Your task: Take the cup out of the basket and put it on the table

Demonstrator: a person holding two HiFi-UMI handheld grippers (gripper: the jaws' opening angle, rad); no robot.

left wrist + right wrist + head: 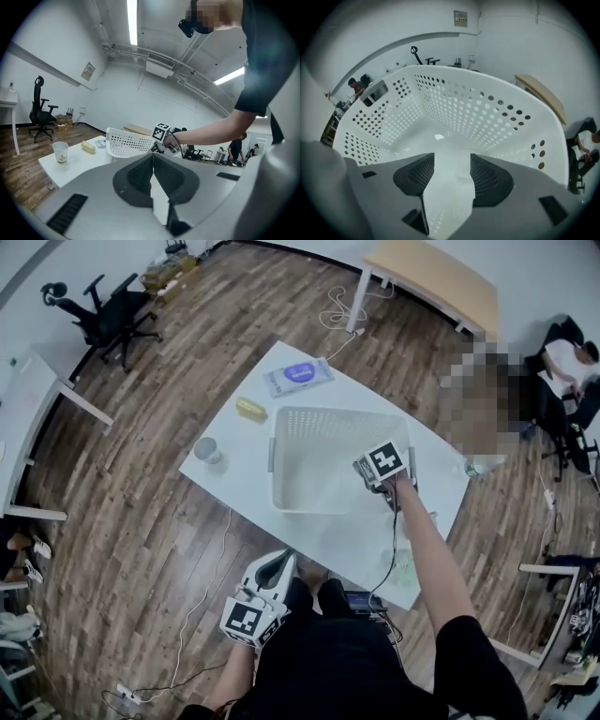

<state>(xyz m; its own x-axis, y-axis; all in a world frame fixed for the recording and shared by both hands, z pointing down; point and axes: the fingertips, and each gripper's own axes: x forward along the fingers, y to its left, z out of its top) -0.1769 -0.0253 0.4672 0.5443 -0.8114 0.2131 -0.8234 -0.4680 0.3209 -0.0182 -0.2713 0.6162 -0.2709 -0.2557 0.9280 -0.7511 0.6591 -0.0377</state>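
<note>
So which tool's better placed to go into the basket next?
Right. The right tool is over the basket, jaws apart and empty, looking inside. The left tool is shut, low, short of the table. The basket looks empty, though; the cup stands outside it.

Setting: open-plan office or lab room. Wood-plank floor [141,521]. White table [319,535] mid-room, pale wooden desk [441,282] by the far wall, another white desk [28,390] at the left edge. Black swivel chair [111,317] in the far left corner. Loose cables [342,307] on the floor. Ceiling: strip light [132,21], air-conditioning unit [161,65]. Seated person [567,357] at the right edge.
</note>
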